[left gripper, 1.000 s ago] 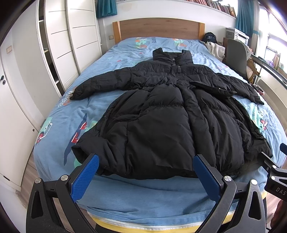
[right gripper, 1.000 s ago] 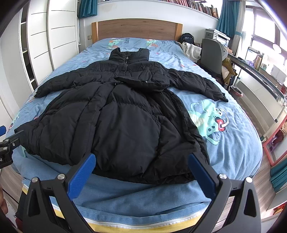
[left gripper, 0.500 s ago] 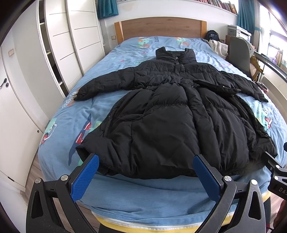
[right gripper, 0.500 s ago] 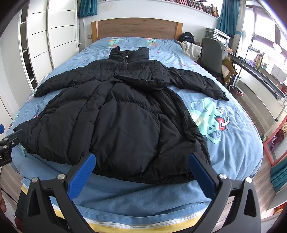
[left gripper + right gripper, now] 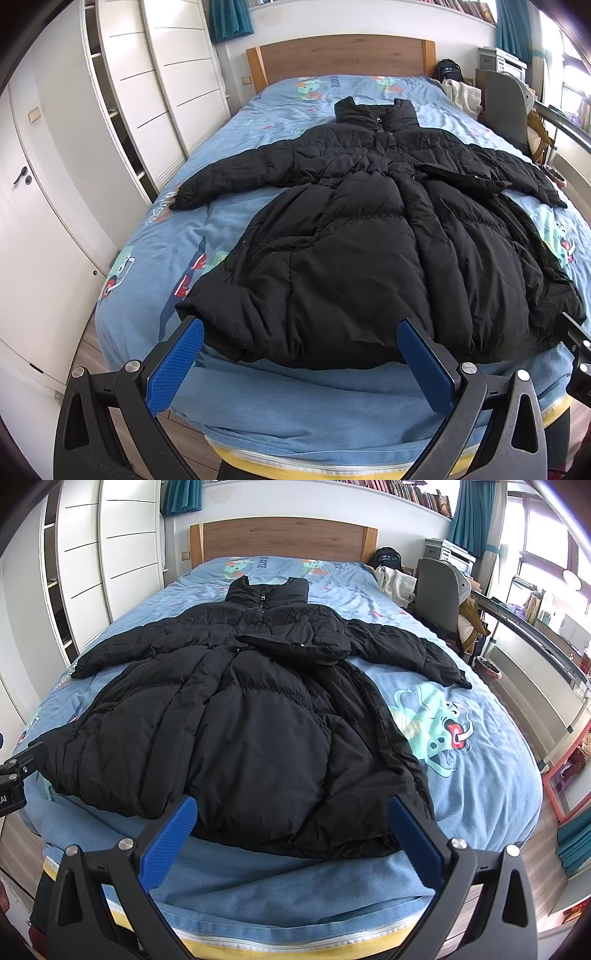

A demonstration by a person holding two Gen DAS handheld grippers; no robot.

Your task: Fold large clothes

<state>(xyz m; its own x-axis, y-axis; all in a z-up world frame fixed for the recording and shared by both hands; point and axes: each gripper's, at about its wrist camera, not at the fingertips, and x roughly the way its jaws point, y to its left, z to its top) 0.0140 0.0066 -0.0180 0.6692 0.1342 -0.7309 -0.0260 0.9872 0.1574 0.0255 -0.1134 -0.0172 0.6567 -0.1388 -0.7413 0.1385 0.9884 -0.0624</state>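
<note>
Puffy quilted black coat spread flat on the blue bed — left tongs and right tongs wide apart, holding nothing.

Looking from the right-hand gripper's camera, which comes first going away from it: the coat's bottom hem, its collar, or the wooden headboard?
1. Coat's hem, just ahead of the right gripper, at the bed's foot.
2. Collar, mid-bed, farther up.
3. Wooden headboard, at the far wall.
</note>
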